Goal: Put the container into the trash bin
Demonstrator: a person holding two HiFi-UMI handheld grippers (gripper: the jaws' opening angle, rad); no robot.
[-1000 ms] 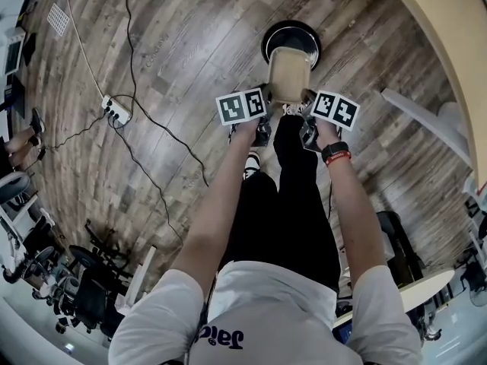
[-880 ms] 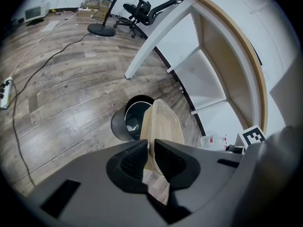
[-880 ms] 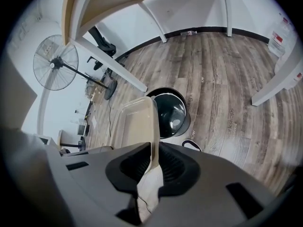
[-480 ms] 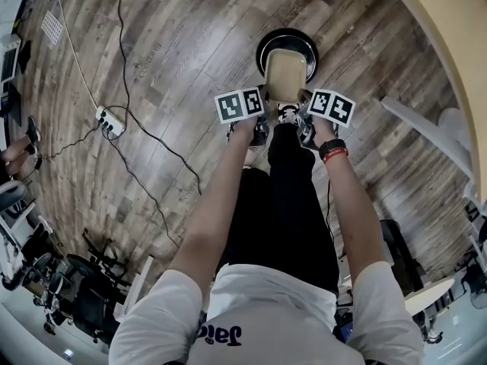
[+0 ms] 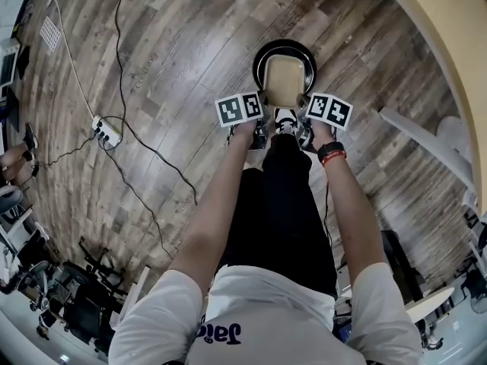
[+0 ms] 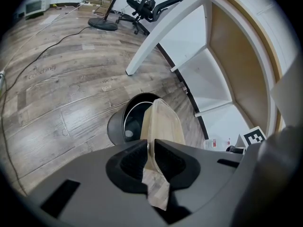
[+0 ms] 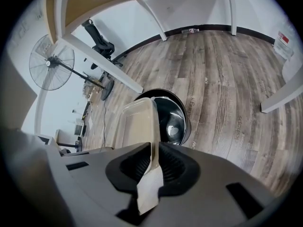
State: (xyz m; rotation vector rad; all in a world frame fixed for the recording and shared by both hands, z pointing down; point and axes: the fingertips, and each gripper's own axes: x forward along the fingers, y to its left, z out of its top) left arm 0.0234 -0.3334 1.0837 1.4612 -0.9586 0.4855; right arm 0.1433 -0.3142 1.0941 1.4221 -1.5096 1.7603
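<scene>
Head view: the container (image 5: 285,82) now hangs right over the mouth of the trash bin (image 5: 259,58), whose dark rim rings it; a second ago it covered only the bin's 6 o'clock edge. The left gripper (image 5: 264,105) is clamped on the container's 9 o'clock rim and the right gripper (image 5: 306,106) on its 3 o'clock rim, both as before. The bin stands on a wood-plank floor (image 5: 175,44). A power strip (image 5: 105,131) with cables lies at 9 o'clock of the person, and a curved pale counter (image 5: 449,44) runs at 2 o'clock. In the right gripper view a standing fan (image 7: 51,63) shows at 10 o'clock of the bin
</scene>
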